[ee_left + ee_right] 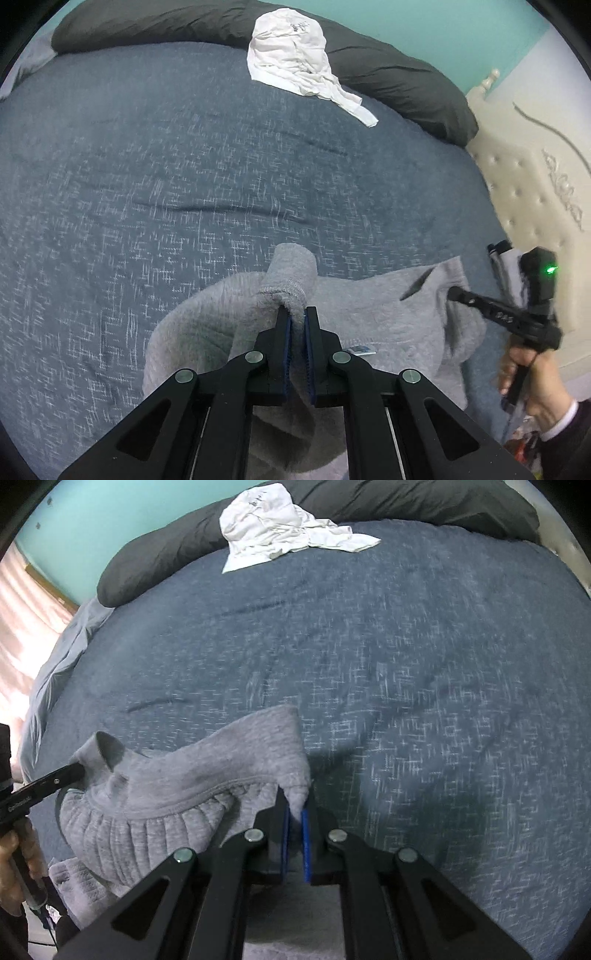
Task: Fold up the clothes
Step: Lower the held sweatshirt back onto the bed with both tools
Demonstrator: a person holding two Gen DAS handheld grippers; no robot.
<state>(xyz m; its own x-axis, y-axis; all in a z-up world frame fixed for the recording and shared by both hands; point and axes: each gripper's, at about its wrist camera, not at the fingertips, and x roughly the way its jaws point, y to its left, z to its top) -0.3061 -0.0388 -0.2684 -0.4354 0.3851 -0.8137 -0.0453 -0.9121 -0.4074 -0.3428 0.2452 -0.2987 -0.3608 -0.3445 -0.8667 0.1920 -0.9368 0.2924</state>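
We saw the bedspread point(166, 177) covering the bed, with a long pillow point(388, 70) lying along its far edge. A crumpled shirt point(291, 59) lay partly on that pillow and partly on the bedspread in front of it. At the near edge lay the sweatpants point(369, 314), well apart from the shirt. The left gripper point(296, 317) pinched a bunched fold at the garment's left end; the right gripper point(294, 805) pinched a corner at its right end, with the cloth stretched between them. The headboard point(532, 192) stood to the right of the bed, behind the right hand point(532, 376).
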